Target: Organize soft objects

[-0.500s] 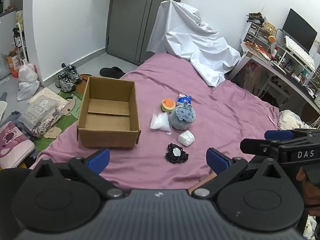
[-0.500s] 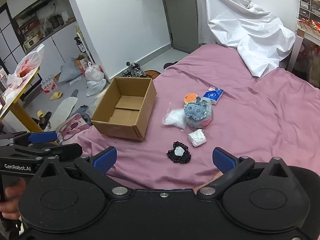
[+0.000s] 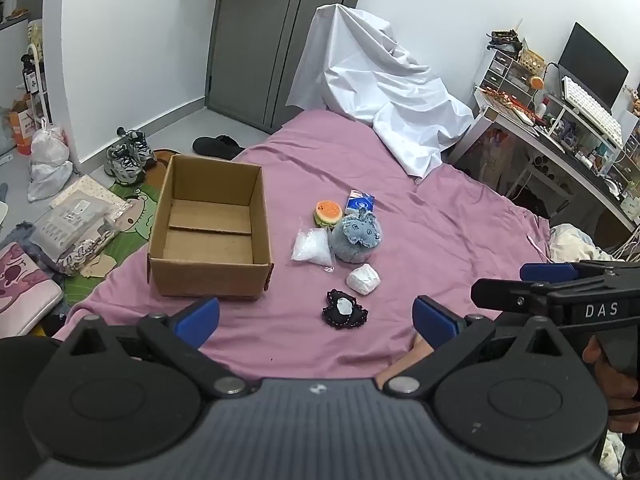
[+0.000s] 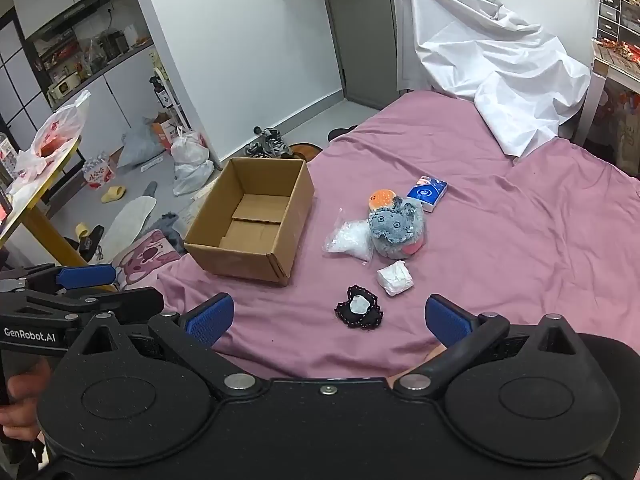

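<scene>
An open, empty cardboard box (image 3: 208, 232) (image 4: 252, 220) sits on the pink bed sheet (image 3: 440, 232). To its right lie several soft items: a grey plush (image 3: 356, 236) (image 4: 396, 232), a burger toy (image 3: 328, 212), a blue tissue pack (image 3: 360, 202) (image 4: 427, 193), a clear bag of white filling (image 3: 312, 246) (image 4: 348, 240), a white wad (image 3: 363, 279) (image 4: 395, 278) and a black lace patch (image 3: 344, 312) (image 4: 359, 311). My left gripper (image 3: 316, 318) and right gripper (image 4: 328, 316) are open and empty, held short of the patch.
A white sheet (image 3: 380, 92) covers something at the bed's far end. A cluttered desk (image 3: 560, 128) stands on the right. Shoes (image 3: 128, 156), bags and mats lie on the floor left of the bed. A yellow table (image 4: 36, 184) stands far left.
Both grippers have shifted very slightly; the objects lie as before.
</scene>
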Demonstrator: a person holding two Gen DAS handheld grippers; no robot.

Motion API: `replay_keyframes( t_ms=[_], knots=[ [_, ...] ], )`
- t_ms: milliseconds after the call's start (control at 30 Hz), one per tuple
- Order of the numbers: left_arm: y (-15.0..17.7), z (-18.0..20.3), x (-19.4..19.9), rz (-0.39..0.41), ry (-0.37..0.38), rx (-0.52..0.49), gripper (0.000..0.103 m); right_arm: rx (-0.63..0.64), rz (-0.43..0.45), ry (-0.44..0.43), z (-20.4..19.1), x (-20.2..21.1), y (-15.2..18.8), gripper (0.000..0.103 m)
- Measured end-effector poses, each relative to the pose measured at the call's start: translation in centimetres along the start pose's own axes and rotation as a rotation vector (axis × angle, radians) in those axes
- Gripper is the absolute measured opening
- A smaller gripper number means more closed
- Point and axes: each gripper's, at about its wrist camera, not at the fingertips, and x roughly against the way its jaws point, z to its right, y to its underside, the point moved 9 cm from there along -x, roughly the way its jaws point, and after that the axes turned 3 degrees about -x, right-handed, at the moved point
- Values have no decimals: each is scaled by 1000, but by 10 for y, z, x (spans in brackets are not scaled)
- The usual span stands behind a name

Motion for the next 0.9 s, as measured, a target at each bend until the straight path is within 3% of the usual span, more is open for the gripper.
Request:
replay_keyframes(
  t_ms=[900],
  knots=[
    [-5, 1, 4, -1, 7, 6, 102, 7, 4, 4, -3, 1, -5, 103]
  ],
)
